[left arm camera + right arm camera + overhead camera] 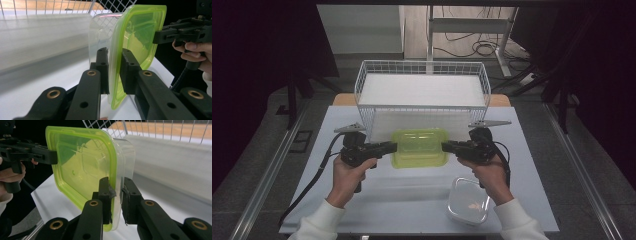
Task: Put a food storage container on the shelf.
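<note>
While two tools clamp one green-lidded container (419, 147), a second clear container (468, 201) rests on the tabletop (412, 200).
Left tool (395, 147) and right tool (444, 146) each grip a lid edge; one wire basket (422, 90) stands behind, its contents indistinct.

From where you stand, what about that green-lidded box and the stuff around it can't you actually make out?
- Green-lidded box: any contents; high view, tinted lid covers them.
- Left gripper: its pads' contact with the rim; left gripper view, jaws cover it.
- Clear tub: orange speck inside too small to name; high view.
- Wire basket: far end cut off by the right gripper view's top edge.
</note>
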Action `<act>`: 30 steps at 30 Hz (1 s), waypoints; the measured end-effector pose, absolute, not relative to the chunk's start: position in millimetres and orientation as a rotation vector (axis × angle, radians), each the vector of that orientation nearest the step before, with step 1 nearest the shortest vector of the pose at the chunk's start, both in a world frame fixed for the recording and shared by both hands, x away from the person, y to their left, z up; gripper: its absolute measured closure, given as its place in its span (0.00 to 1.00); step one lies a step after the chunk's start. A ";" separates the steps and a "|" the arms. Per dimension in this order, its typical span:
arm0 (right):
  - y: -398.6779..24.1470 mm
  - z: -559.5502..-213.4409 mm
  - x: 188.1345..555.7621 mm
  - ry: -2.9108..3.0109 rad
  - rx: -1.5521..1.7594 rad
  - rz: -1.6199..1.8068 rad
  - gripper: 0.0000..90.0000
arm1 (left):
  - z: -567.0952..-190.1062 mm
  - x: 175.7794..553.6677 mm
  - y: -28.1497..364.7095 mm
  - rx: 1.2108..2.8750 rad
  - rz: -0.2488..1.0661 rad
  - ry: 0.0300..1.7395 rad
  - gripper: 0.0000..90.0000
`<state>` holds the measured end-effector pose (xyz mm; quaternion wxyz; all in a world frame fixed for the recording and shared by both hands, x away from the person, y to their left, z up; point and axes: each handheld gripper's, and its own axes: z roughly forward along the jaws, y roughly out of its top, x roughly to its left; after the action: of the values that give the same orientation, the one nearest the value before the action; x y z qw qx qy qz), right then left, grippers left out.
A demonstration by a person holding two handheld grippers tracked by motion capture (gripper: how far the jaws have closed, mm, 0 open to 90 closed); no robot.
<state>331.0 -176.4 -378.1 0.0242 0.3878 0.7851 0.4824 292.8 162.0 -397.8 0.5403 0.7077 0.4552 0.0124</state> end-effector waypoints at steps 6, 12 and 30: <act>-176.1 -365.1 327.0 2.393 1.144 1.505 0.87 | -386.3 292.0 161.6 1.674 0.055 1.054 0.87; -177.3 -353.6 325.2 2.372 1.114 1.516 0.87 | -375.3 291.7 161.1 1.669 0.074 1.030 0.87; -180.3 -320.1 330.5 2.308 1.064 1.542 0.87 | -349.4 304.1 158.3 1.631 0.103 1.002 0.88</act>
<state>330.5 -180.3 -320.1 0.0844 0.3567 0.7735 0.5170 304.1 158.3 -349.4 0.5747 0.6962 0.4278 0.0440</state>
